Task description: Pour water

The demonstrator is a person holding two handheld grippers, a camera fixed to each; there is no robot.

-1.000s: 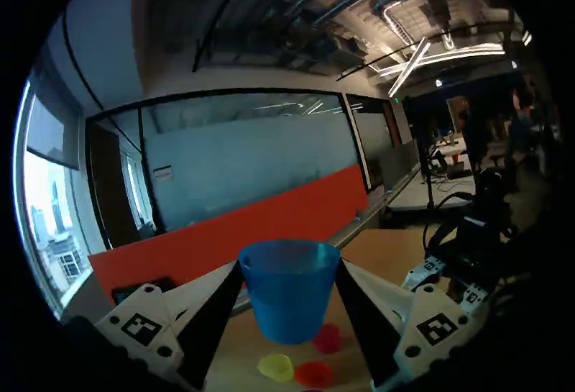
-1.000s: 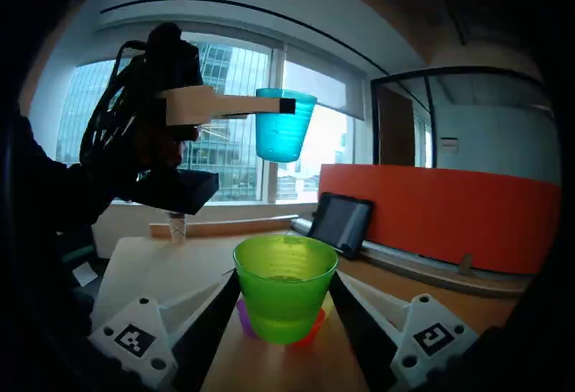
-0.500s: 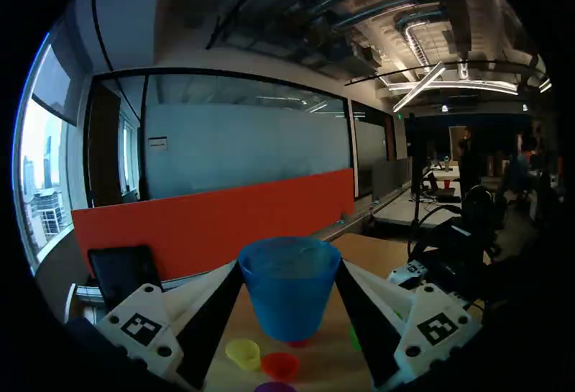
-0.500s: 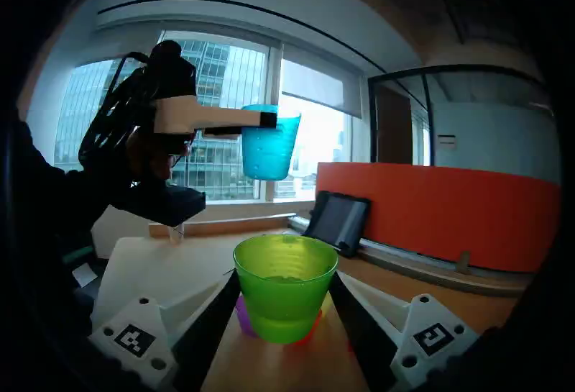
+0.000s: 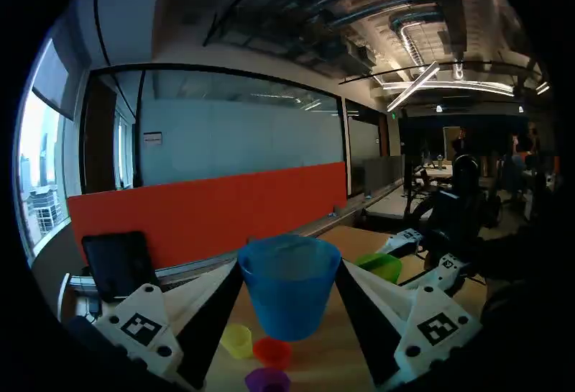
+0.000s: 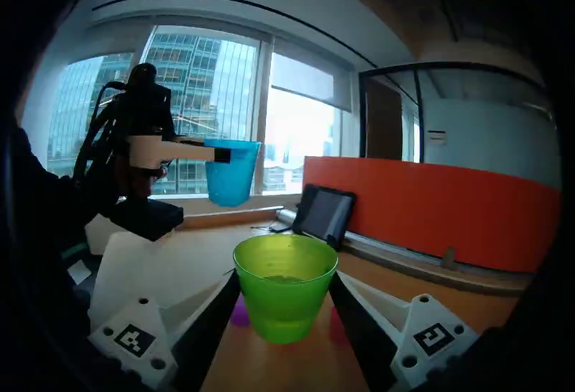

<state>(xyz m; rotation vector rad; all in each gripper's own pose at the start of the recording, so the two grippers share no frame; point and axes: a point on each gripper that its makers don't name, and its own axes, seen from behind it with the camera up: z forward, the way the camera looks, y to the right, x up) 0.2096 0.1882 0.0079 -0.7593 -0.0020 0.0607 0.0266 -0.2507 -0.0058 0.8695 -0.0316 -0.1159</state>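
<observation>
— Which step?
— Lining up. The left claw (image 5: 289,270) clamps the blue cup (image 5: 289,291), the right claw (image 6: 285,277) the green cup (image 6: 285,295); both upright over the worktop (image 6: 287,370), apart.
— Next?
— Probably bring the rims together, then tip gently.

Upright blue cup (image 5: 289,288), upright green cup (image 6: 285,288)

Green cup (image 5: 379,265) partly behind fingers (image 5: 370,320)

- translucent blue plastic cup (image 5: 289,288): plain blue
- translucent green plastic cup (image 6: 285,288): lime green
- small yellow plastic cup (image 5: 237,339); small red plastic cup (image 5: 272,352); small purple plastic cup (image 5: 267,379)
- left tool (image 5: 289,266): white, black-and-white square markers
</observation>
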